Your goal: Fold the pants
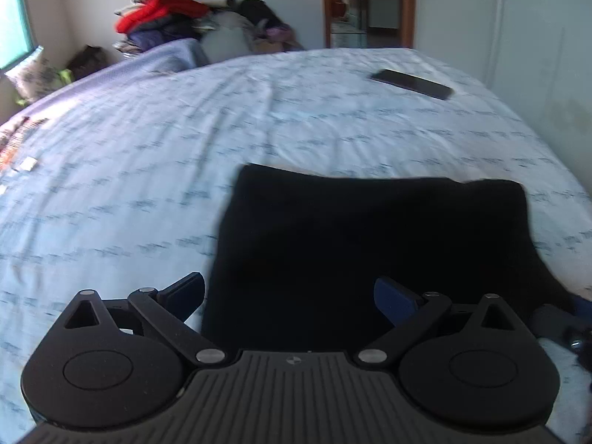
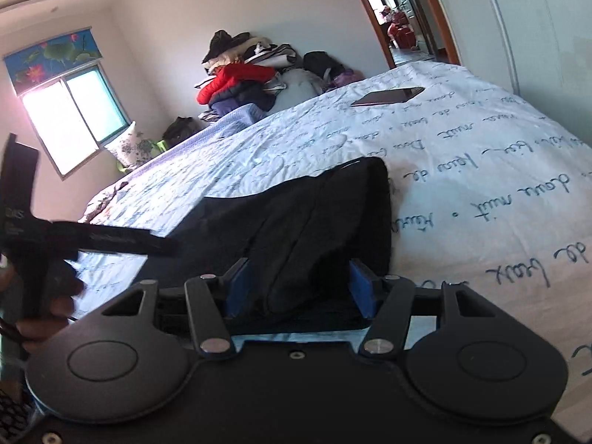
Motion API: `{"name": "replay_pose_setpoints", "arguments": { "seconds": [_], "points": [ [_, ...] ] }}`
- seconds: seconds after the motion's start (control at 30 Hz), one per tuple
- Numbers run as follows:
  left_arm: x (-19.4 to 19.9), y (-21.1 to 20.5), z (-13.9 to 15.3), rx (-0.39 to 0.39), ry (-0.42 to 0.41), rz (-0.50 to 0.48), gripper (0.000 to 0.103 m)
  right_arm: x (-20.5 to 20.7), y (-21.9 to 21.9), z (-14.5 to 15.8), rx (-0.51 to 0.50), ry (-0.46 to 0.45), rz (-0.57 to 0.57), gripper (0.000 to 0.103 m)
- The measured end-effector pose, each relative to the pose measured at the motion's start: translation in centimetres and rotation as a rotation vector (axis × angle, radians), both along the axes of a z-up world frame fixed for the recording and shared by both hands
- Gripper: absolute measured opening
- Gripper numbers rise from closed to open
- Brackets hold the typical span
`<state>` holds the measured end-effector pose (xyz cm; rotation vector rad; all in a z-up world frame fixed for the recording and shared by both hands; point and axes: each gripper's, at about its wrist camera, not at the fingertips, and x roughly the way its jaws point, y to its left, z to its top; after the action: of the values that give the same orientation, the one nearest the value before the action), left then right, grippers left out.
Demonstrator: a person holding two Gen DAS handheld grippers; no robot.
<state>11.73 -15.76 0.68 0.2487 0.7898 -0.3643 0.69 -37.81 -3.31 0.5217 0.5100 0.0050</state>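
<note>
Pants: I see the black fabric pants (image 1: 370,244) lying on the bed as a folded, roughly rectangular block; in the right wrist view the same garment (image 2: 296,229) shows stacked layers with a rounded fold at its far end.
Left gripper: my left gripper (image 1: 288,292) has its blue-padded fingers (image 1: 394,298) spread wide; nothing sits between them; it hangs over the near left part of the pants, and I cannot tell whether it touches the cloth.
Right gripper: my right gripper (image 2: 298,285) has its blue pads (image 2: 360,286) partly closed, one on each side of a thick bunch of the black fabric; I read this as a hold on the near edge of the pants.
Surface: pale blue bedsheet printed with dark handwriting (image 2: 481,170); creased; the pants lie on its near part.
Other items: a flat black phone or tablet (image 1: 412,84) lies on the sheet, well apart from the pants, toward the far edge; a heap of mixed clothes with a red jacket (image 2: 240,77) stands beyond the bed against the wall; a window with a floral blind (image 2: 70,107) is on the left wall.
</note>
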Motion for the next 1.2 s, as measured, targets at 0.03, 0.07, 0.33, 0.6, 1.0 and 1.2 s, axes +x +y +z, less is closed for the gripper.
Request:
{"name": "replay_pose_setpoints", "arguments": {
  "seconds": [0.03, 0.07, 0.33, 0.6, 1.0, 1.2],
  "points": [
    [-0.3, -0.6, -0.3, -0.008, 0.000, -0.016, 0.098, 0.0, 0.0, 0.0, 0.008, 0.001, 0.000, 0.059],
    [-0.7, -1.2, -0.6, -0.010, -0.007, -0.027, 0.098, 0.1, 0.0, 0.0, 0.014, 0.002, -0.003, 0.059],
    [-0.8, -3.1, -1.8, 0.030, -0.015, -0.014, 0.099, 0.1, -0.1, -0.8, 0.046, 0.007, -0.036, 0.008],
    [-0.4, -3.1, -2.3, 0.042, -0.009, -0.016, 0.100, -0.3, -0.9, -0.8, 0.021, 0.058, -0.038, 0.007],
    [-0.5, -3.1, -2.7, 0.050, -0.021, -0.012, 0.101, 6.6, -0.7, 3.5, -0.344, 0.068, 0.054, 0.024],
    [-0.7, -3.1, -2.9, 0.061, -0.032, -0.021, 0.102, 12.9, -2.5, 0.5, -0.404, 0.202, 0.061, 0.023]
  ]
}}
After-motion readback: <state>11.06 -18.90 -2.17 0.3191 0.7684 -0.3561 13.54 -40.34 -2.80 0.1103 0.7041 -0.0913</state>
